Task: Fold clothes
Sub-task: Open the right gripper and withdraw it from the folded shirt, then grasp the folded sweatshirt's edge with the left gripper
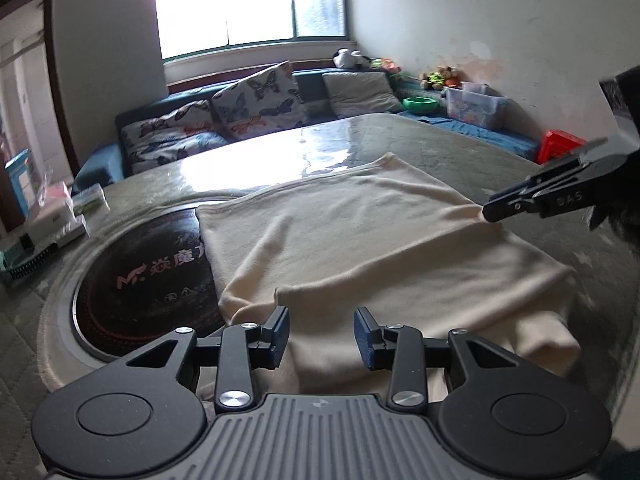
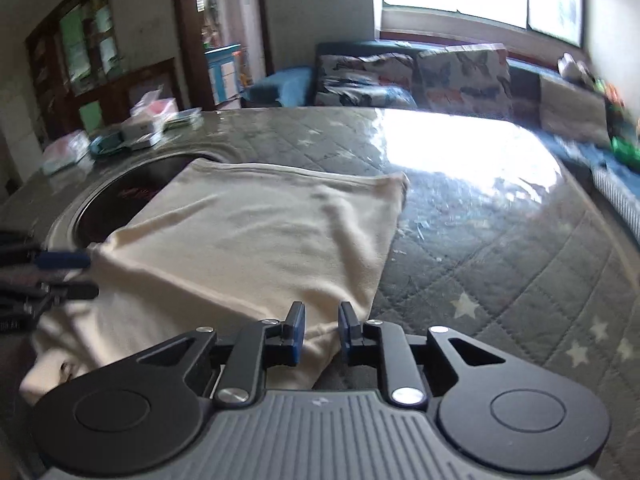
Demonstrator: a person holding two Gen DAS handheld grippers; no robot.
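One cream garment (image 1: 360, 232) lies folded over on the quilted grey surface (image 1: 460, 140), its top layer doubled back over a lower layer that sticks out at the near edge. Its left part covers the edge of a round black cooktop (image 1: 148, 276) set into the surface, with red lettering on the glass.

At the garment's near left edge, the left gripper (image 1: 321, 338) has its fingers (image 1: 280, 332) spread wide with only cloth lying between them, not pinched. At the garment's right edge, the right gripper (image 2: 321, 334) has its fingers (image 2: 297, 332) narrowly apart around a bunched corner of the fabric; from its own camera there is a gap either side of the cloth, while the left wrist view shows the tips looking nearly closed at the hem, so whether the cloth is pinched cannot be told.

Boxes and packets (image 2: 140, 124) sit at the surface's far left. Beyond, a blue sofa (image 1: 312, 84) with butterfly-print cushions (image 1: 260, 100) stands under a bright window (image 1: 248, 4).
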